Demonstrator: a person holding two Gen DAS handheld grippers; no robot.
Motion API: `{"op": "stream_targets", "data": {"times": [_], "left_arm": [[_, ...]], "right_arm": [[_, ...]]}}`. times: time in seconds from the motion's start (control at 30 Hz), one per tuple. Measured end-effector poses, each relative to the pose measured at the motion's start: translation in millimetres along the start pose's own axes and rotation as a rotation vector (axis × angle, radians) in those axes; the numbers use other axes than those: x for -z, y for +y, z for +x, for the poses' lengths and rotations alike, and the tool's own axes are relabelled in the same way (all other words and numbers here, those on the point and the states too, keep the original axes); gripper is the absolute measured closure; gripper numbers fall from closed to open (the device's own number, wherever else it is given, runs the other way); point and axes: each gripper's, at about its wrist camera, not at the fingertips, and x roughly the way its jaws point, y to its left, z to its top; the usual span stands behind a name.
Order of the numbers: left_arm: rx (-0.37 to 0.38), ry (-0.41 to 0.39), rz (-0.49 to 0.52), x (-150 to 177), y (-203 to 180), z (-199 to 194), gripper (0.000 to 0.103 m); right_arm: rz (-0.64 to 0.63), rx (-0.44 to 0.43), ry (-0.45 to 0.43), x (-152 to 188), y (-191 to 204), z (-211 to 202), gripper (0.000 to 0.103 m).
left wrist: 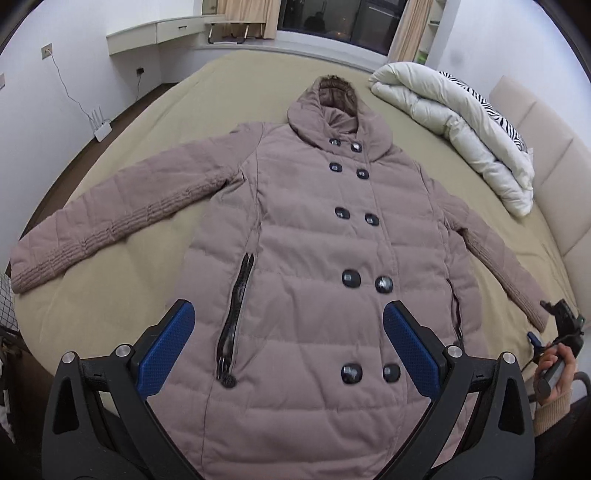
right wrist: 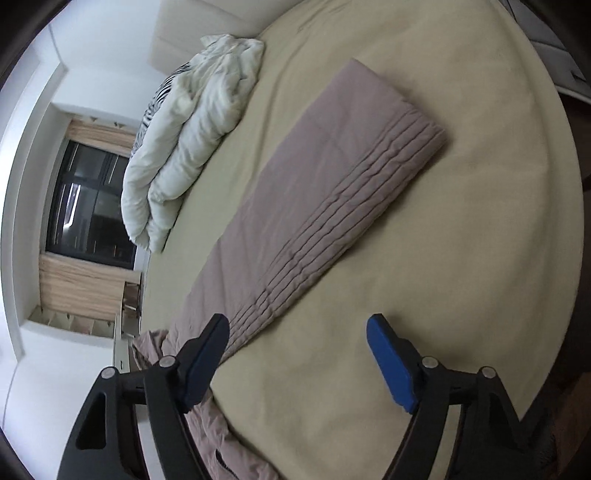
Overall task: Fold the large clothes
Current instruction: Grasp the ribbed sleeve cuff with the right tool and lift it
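A mauve padded coat (left wrist: pixel 306 240) lies face up and flat on the bed (left wrist: pixel 147 122), hood (left wrist: pixel 332 107) at the far end, both sleeves spread out. My left gripper (left wrist: pixel 290 332) hangs open above the coat's lower front, over the double row of dark buttons, with its blue pads (left wrist: pixel 173 350) apart. In the right wrist view, the coat's right sleeve (right wrist: pixel 332 177) runs diagonally to its ribbed cuff (right wrist: pixel 417 136). My right gripper (right wrist: pixel 299 325) is open above the sheet beside that sleeve, and nothing is held. A hand (left wrist: pixel 554 369) holds that gripper at the right edge of the left wrist view.
A rolled white duvet (left wrist: pixel 454 125) and a zebra-print pillow (left wrist: pixel 495 107) lie at the bed's far right by the padded headboard (left wrist: pixel 546 147). A white router (left wrist: pixel 101 127) stands on the floor to the left. The dark window (left wrist: pixel 332 18) is beyond the bed.
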Motion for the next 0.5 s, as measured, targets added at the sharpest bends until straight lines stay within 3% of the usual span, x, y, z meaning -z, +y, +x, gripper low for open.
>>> {"op": "stream_targets", "data": {"times": [0.17,0.3,0.33,0.47,0.5], "left_arm": [[0.096,0.023,-0.022,-10.9,-11.9,23.0,0.0],[0.18,0.064,-0.047,-17.5,-24.0,47.0,0.0],[0.196,0.07,-0.055,-19.9,-26.4,52.4,0.0],[0.246,0.069,-0.057,-32.0,-36.0,68.5,0.001],[0.256,0.07,-0.057,-35.8,-38.0,72.1,0.001]], "right_arm": [[0.074,-0.045,-0.062,-32.3,-28.5,14.4,0.035],[0.026,-0.003,-0.119,-53.4,-22.7,20.2,0.038],[0.012,0.013,-0.122,-57.6,-20.3,21.6,0.042],[-0.064,0.038,-0.118,-74.3,-0.5,28.7,0.076],[-0.088,0.042,-0.121,-75.2,9.6,31.2,0.078]]}}
